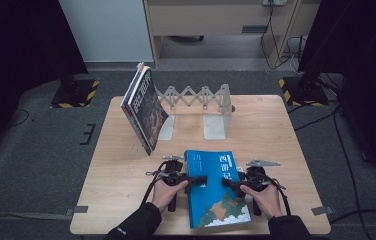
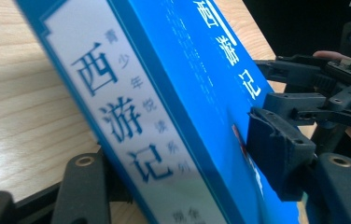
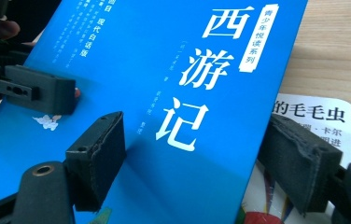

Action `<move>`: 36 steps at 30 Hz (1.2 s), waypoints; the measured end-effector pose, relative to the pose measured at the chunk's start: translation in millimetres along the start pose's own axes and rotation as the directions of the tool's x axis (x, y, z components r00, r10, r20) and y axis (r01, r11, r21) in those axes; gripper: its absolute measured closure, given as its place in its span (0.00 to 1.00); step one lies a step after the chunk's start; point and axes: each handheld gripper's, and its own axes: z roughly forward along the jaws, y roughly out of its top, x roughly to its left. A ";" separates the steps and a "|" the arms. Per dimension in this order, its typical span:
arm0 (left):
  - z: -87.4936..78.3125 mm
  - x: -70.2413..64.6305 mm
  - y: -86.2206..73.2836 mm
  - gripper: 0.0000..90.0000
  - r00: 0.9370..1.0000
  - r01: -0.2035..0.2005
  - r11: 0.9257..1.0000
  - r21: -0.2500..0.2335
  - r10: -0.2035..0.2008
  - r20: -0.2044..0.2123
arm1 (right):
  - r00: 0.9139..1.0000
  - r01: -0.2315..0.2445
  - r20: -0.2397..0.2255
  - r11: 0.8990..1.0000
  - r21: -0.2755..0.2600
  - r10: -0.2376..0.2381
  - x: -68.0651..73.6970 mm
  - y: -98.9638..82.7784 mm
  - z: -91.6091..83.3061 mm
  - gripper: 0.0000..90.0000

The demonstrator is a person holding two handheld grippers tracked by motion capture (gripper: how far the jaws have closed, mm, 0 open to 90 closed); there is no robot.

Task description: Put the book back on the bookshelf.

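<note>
Gripping 1 blue book point(image 1: 216, 187): 2 grippers, left point(image 1: 196, 180) & right point(image 1: 230, 184).

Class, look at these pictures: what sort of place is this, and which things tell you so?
Probably a lab or office set up for recording: a small wooden table on grey carpet, black stands on hazard-striped bases, and cables trailing across the floor.

"西游记" — blue book point(image 3: 155, 93) cover, spine
</note>
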 end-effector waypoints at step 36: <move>-33.0 -21.5 34.7 0.64 0.997 -0.070 0.993 -0.092 0.073 0.037 | 0.998 0.045 -0.028 0.991 -0.128 -0.049 -0.2 25.8 -16.3 0.51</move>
